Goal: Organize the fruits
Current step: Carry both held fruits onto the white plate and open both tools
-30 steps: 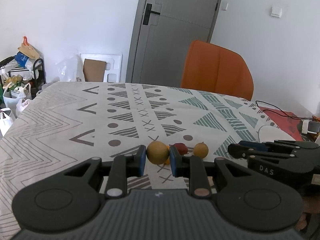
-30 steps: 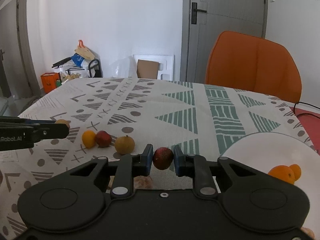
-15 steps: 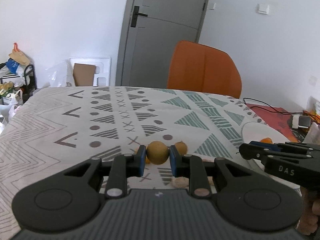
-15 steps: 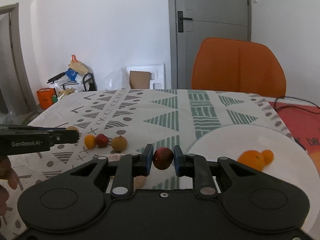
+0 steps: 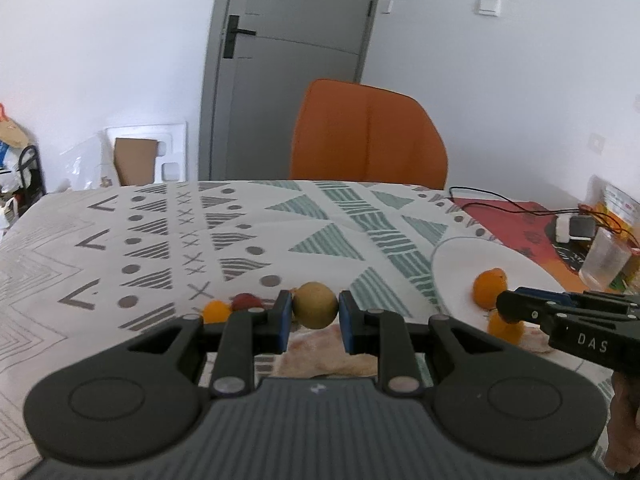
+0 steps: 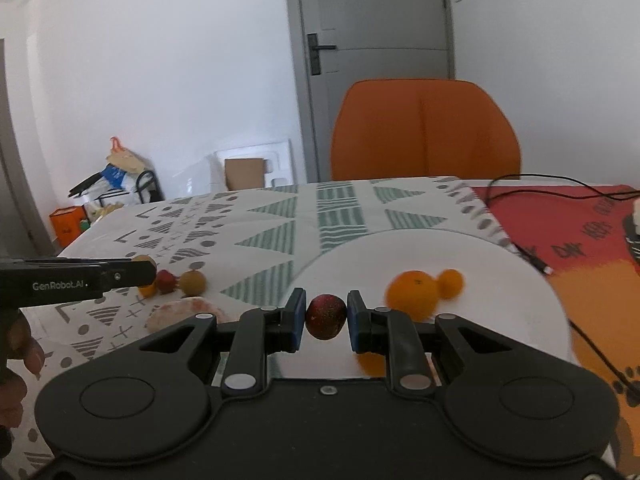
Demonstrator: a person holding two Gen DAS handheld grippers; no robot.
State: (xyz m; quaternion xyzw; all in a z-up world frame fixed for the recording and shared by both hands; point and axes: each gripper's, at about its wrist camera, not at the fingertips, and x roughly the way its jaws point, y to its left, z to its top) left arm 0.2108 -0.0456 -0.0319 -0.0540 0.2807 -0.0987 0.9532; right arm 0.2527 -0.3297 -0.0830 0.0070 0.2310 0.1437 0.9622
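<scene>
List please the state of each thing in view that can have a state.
left gripper: shut on the yellow-brown fruit
right gripper: shut on the dark red fruit
white plate: holds oranges
door: closed
orange chair: unoccupied

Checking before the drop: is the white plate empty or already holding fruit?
Holding fruit: oranges already sit on the white plate.

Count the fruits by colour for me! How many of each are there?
Orange fruits: 4
Red fruits: 2
Yellow-brown fruits: 2
Pale pink fruit, blurry: 1
Total: 9
</scene>
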